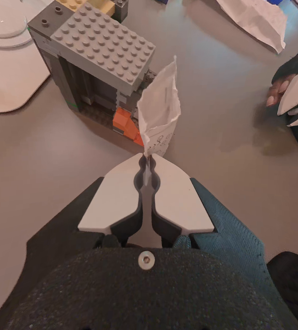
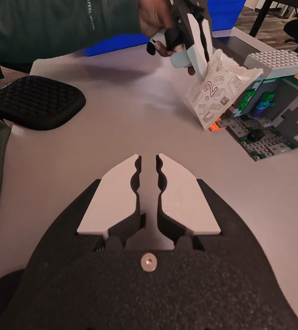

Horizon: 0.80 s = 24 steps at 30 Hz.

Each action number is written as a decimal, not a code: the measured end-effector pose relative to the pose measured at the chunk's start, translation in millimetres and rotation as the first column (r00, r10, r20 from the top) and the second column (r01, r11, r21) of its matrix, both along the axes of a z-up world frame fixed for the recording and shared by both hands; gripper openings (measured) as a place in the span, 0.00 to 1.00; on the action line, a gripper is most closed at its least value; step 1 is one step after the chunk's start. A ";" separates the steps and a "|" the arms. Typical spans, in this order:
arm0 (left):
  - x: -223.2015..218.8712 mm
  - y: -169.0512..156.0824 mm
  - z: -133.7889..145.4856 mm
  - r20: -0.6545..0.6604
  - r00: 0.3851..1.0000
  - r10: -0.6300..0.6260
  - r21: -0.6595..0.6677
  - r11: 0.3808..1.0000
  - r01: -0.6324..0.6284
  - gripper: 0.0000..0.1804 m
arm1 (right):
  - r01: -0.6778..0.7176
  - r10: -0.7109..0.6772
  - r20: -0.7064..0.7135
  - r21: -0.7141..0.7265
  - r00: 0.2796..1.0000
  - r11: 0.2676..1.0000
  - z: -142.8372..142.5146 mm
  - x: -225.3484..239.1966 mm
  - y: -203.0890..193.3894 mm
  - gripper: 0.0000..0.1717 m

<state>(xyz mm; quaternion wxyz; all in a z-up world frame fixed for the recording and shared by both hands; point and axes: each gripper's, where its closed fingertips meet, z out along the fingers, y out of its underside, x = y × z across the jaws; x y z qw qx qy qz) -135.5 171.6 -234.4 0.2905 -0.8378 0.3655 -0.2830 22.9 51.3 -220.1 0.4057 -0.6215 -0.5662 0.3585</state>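
The left gripper (image 1: 147, 157) pinches a torn white paper bag (image 1: 159, 107) hanging just beside the grey brick model (image 1: 101, 48), while the right gripper (image 2: 148, 157), jaws apart and seemingly empty, is well clear.

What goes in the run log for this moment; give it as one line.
left tool: shut on paper bag, lifted beside brick model | right tool: open, empty, over table

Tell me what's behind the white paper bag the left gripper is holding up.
Behind the paper bag stands the grey brick building; an orange piece shows at its foot. The bag covers part of the building's side.
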 end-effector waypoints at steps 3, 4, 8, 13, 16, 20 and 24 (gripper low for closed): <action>-1.7 2.2 -3.5 -0.006 1.000 0.001 -0.001 1.000 -0.001 0.03 | 0.001 -0.001 -0.007 -0.010 1.000 1.000 -0.2 0.6 1.2 0.09; -3.2 2.2 -4.5 -0.009 1.000 0.003 -0.001 1.000 -0.003 0.04 | 0.001 -0.001 -0.008 -0.013 1.000 1.000 -0.4 0.8 1.6 0.09; -10.8 1.4 0.5 0.004 1.000 0.027 0.017 0.999 -0.027 0.12 | 0.009 -0.009 -0.015 -0.018 1.000 1.000 -0.3 1.6 4.2 0.09; -29.6 -5.3 15.7 -0.053 0.995 0.082 0.162 0.984 -0.072 0.16 | 0.038 -0.039 -0.015 -0.025 0.999 0.999 -0.9 5.5 9.6 0.09; -33.0 -11.3 30.7 -0.082 0.984 0.160 0.311 0.942 -0.127 0.18 | 0.084 -0.084 -0.011 -0.027 0.996 0.996 -1.8 9.0 17.9 0.10; -12.7 -29.4 54.9 -0.056 0.971 0.231 0.500 0.849 -0.173 0.13 | 0.193 -0.195 -0.038 -0.042 0.980 0.980 2.6 16.7 37.4 0.11; 13.6 -49.4 71.7 0.037 0.957 0.288 0.601 0.758 -0.251 0.08 | 0.305 -0.310 -0.071 -0.072 0.948 0.950 9.2 28.7 56.7 0.17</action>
